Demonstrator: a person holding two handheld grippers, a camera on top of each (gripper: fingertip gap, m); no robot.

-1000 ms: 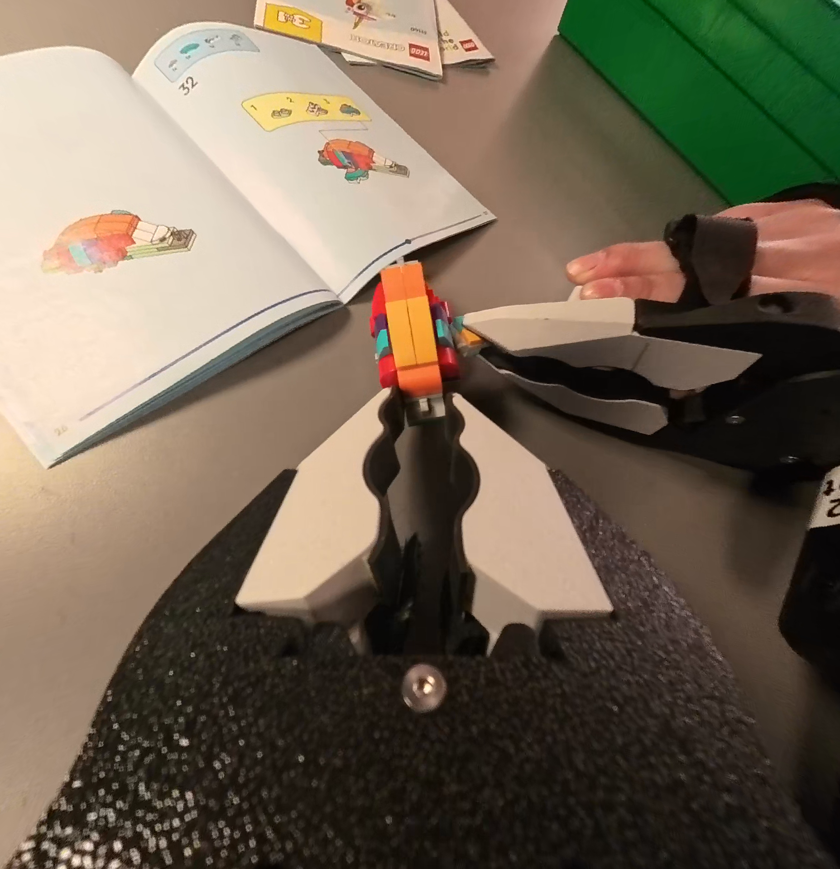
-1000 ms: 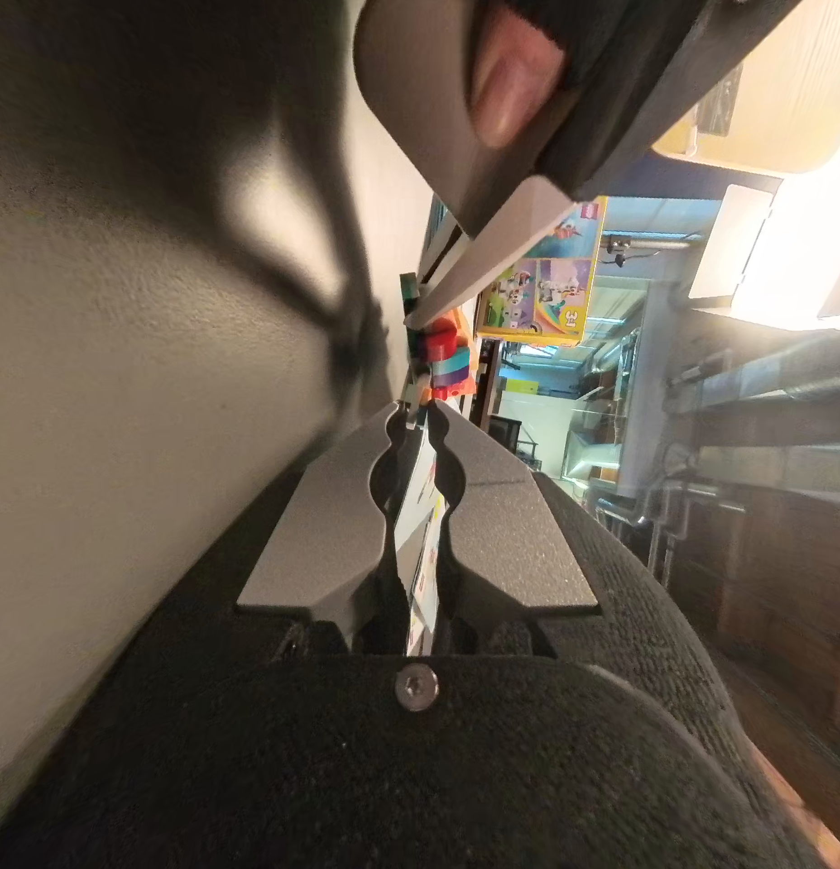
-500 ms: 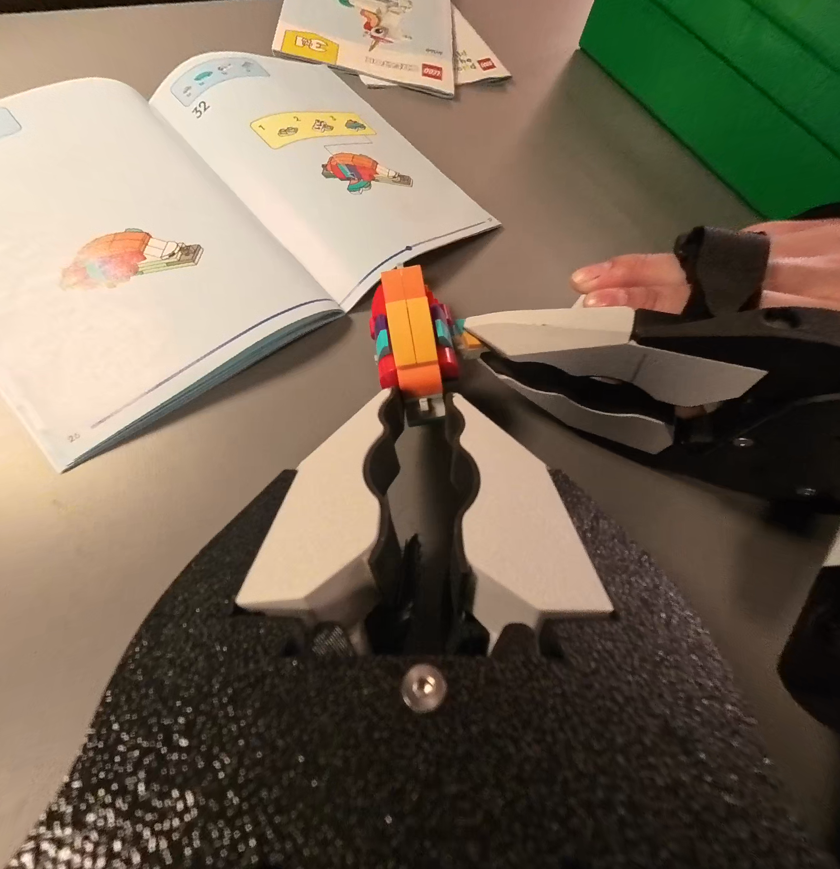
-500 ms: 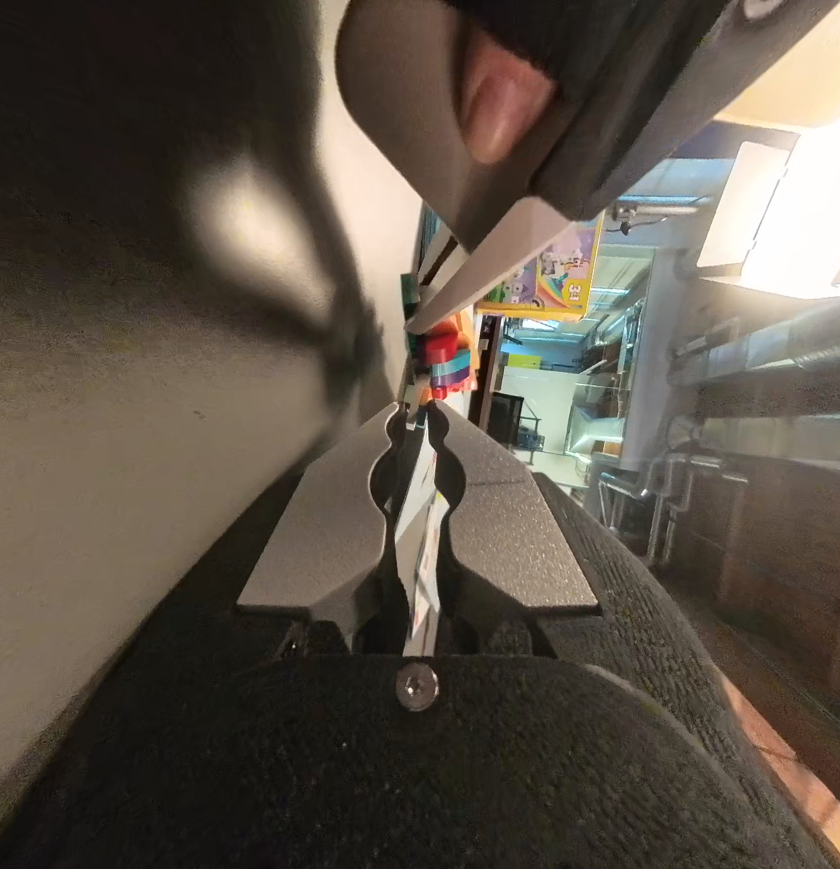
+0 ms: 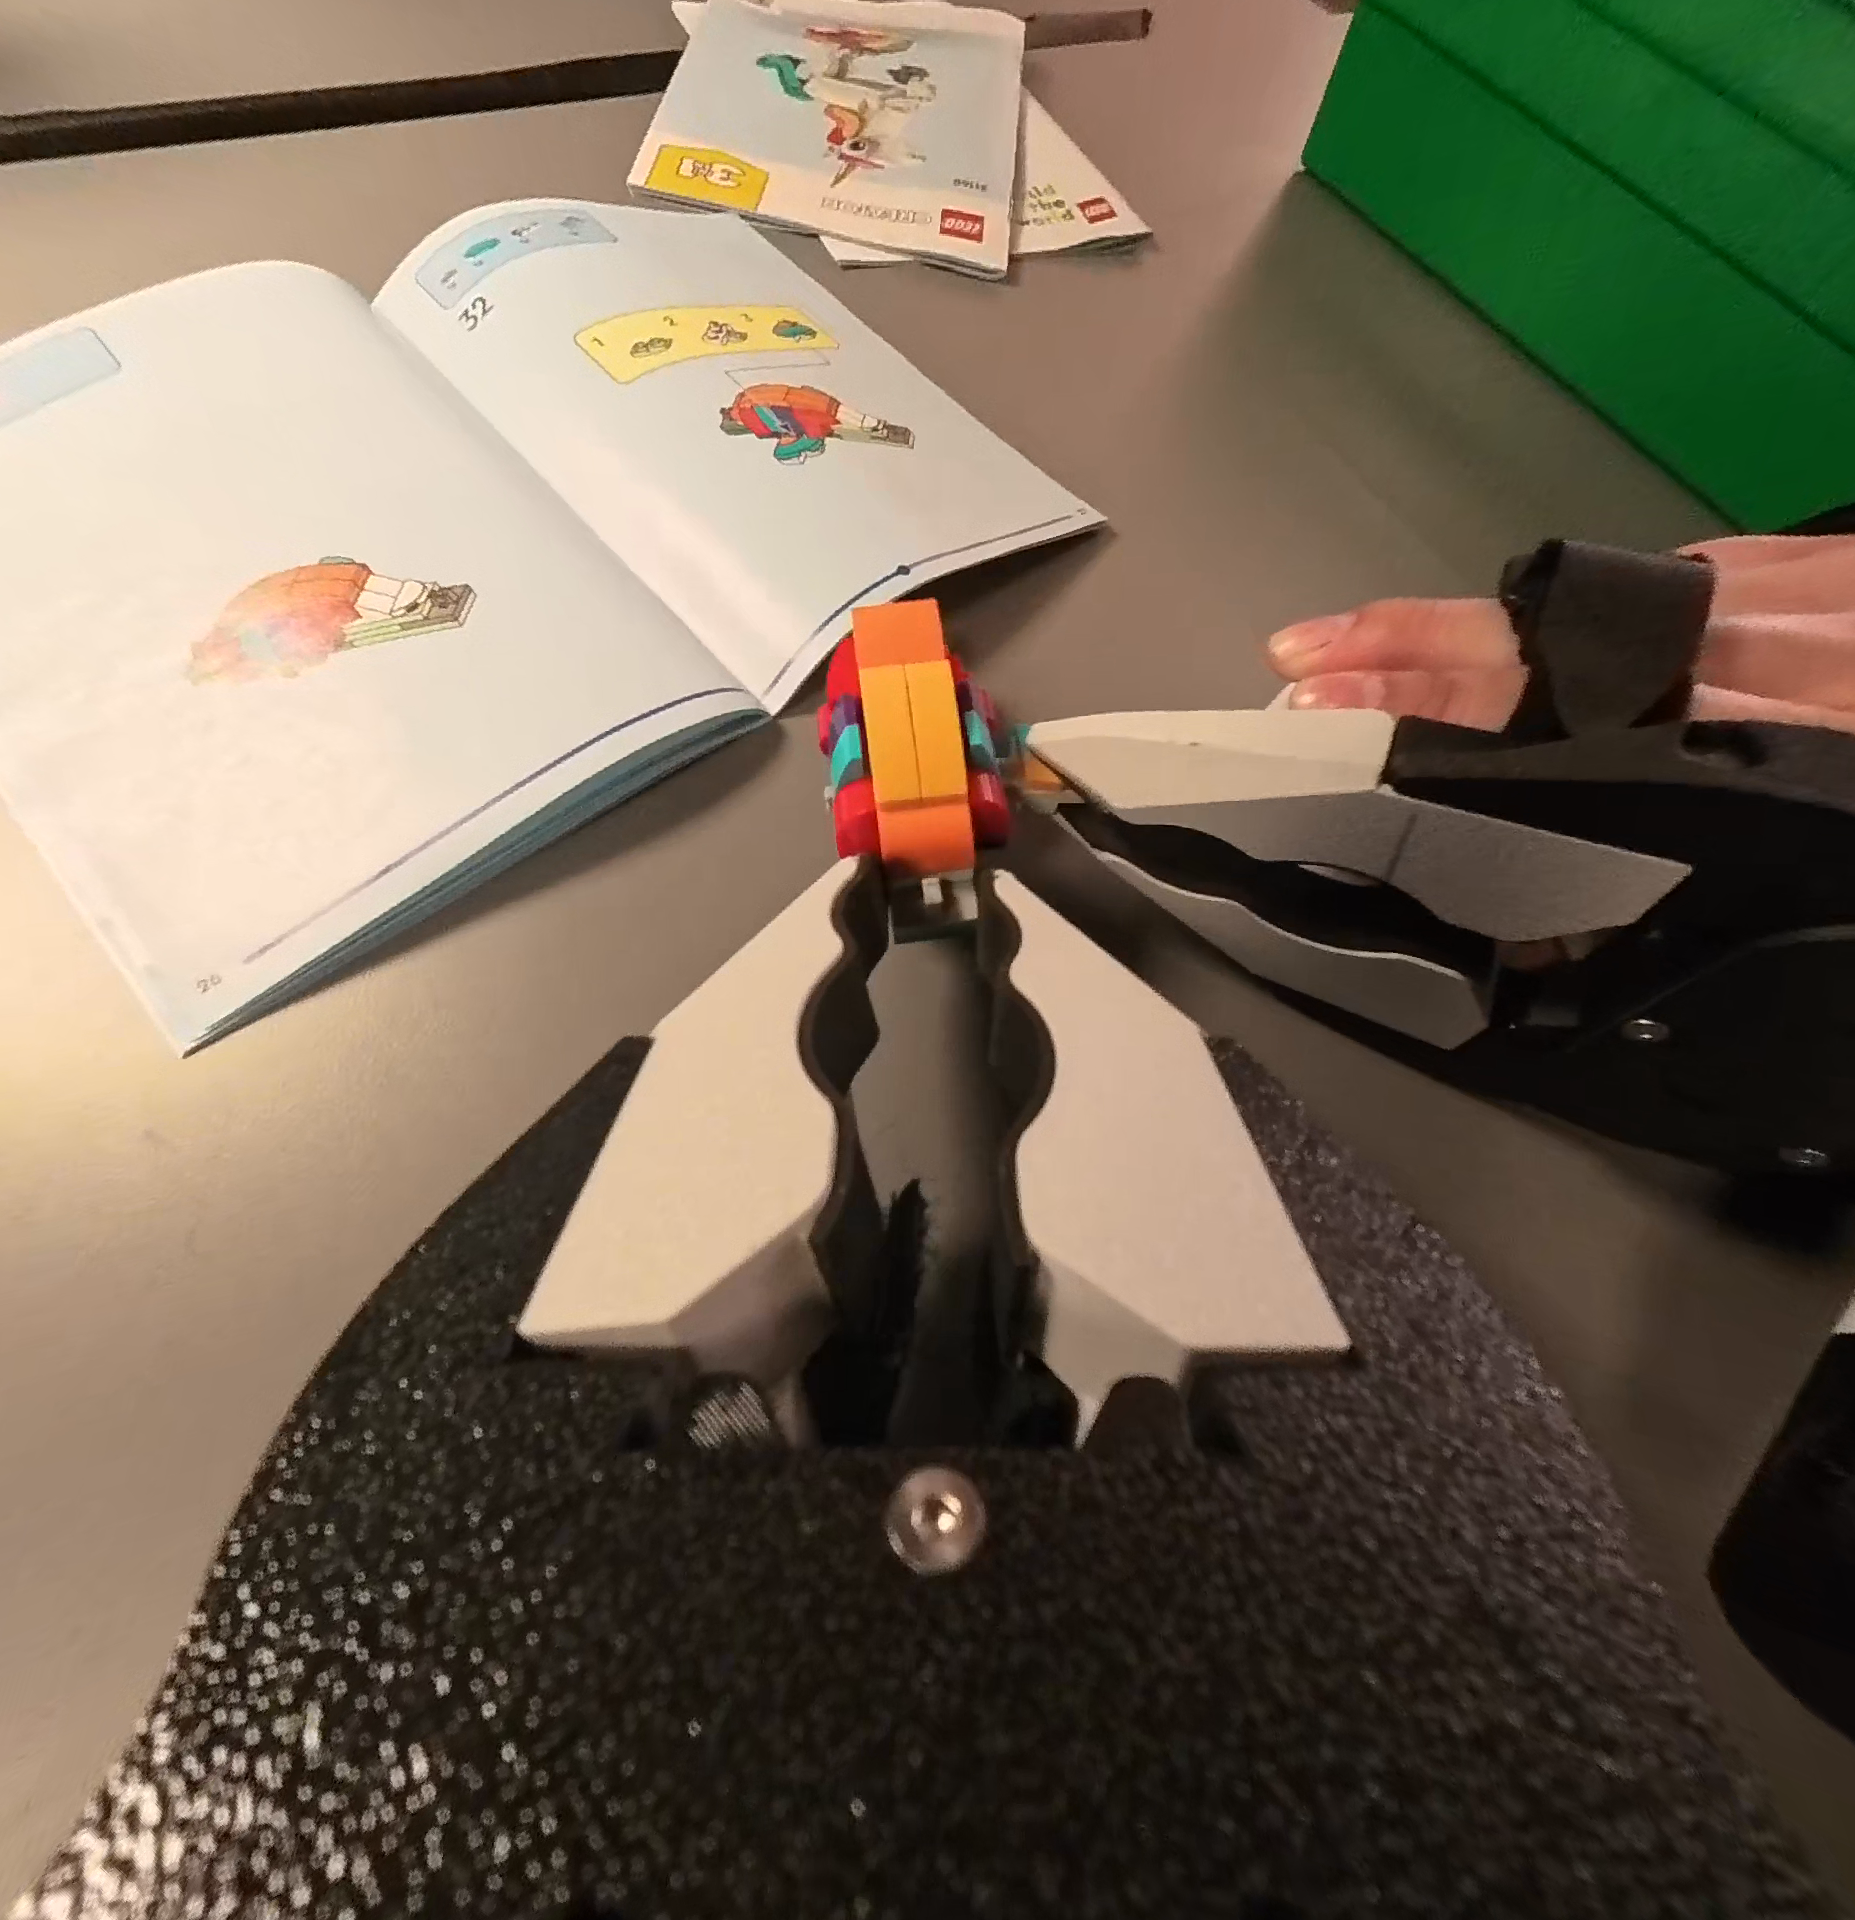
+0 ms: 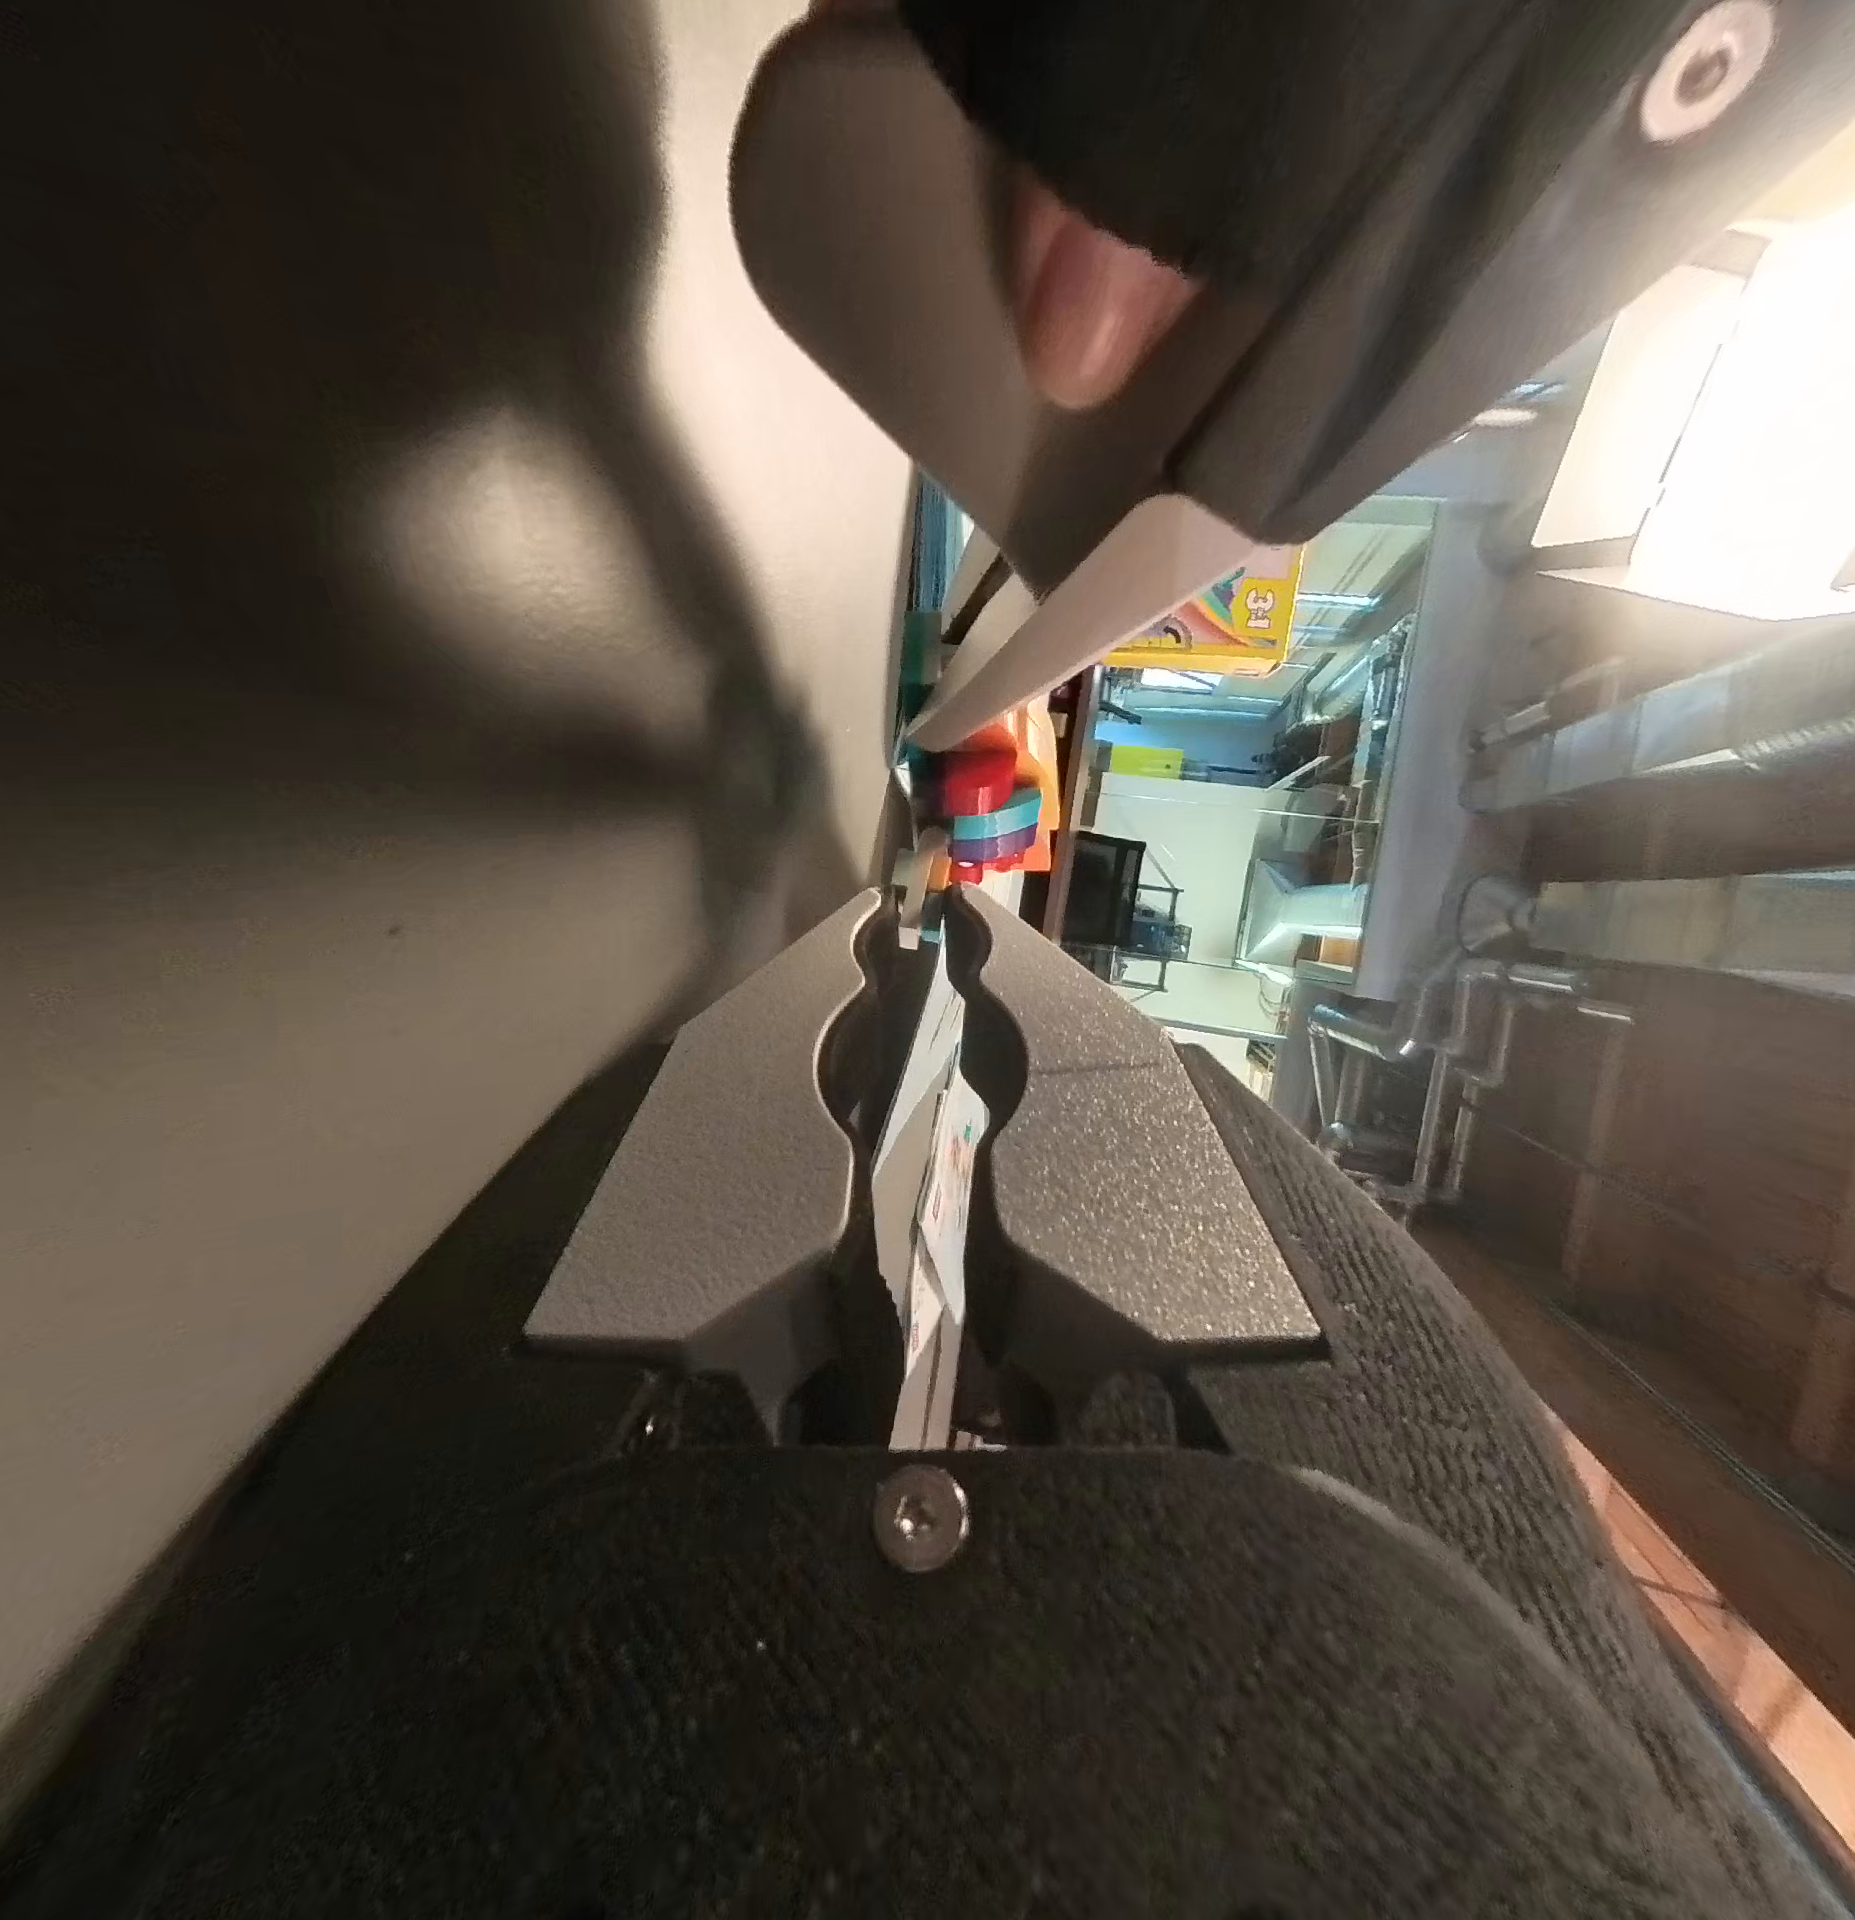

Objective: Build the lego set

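The lego model (image 5: 910, 758), an orange, red and teal lump, is held above the grey table (image 5: 1266, 436). My left gripper (image 5: 930, 888) is shut on the model's grey near end. My right gripper (image 5: 1042, 774) comes in from the right, shut on a small lego piece (image 5: 1039, 777) that it holds against the model's right side. In the right wrist view my right gripper (image 6: 928, 914) pinches that small piece (image 6: 918, 896) just under the model (image 6: 980, 810). One finger of the left gripper (image 6: 1058, 634) reaches down from above onto the model.
An open instruction booklet (image 5: 435, 540) lies left of the model. Closed booklets (image 5: 850, 135) lie at the back. A green box (image 5: 1629, 208) stands at the back right. A black cable (image 5: 279, 104) runs along the far edge. A gloved hand (image 5: 1422, 665) rests on the right gripper.
The left wrist view has pulled back a little, so more of the far table and booklets shows. Both grippers keep their hold and stay pressed together at the model.
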